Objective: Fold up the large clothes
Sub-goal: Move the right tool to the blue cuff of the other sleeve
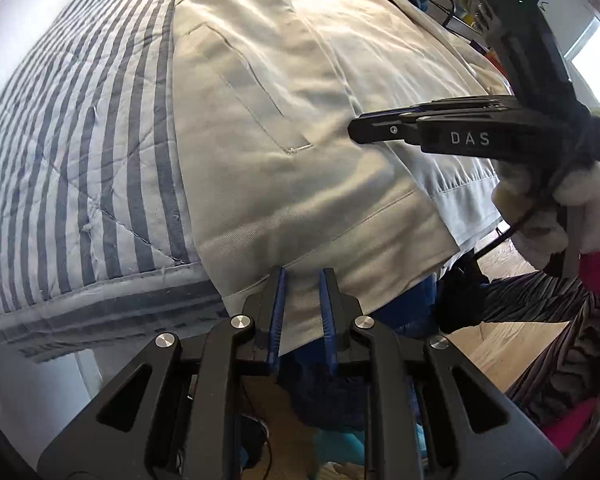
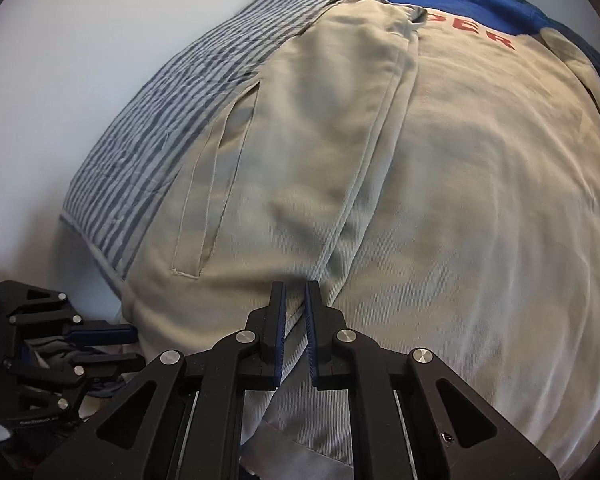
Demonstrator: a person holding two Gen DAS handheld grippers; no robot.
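left tongs tilted down, pinching coat hem | right tongs likewise, coat's front edge

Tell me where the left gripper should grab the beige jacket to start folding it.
Take the beige jacket by its bottom hem corner overhanging the striped quilt, coming from below; that hem hangs free there, right at the left gripper.

Ahead of your tongs you see beige trousers on a grey-and-white striped quilt; beyond them, blue cloth.
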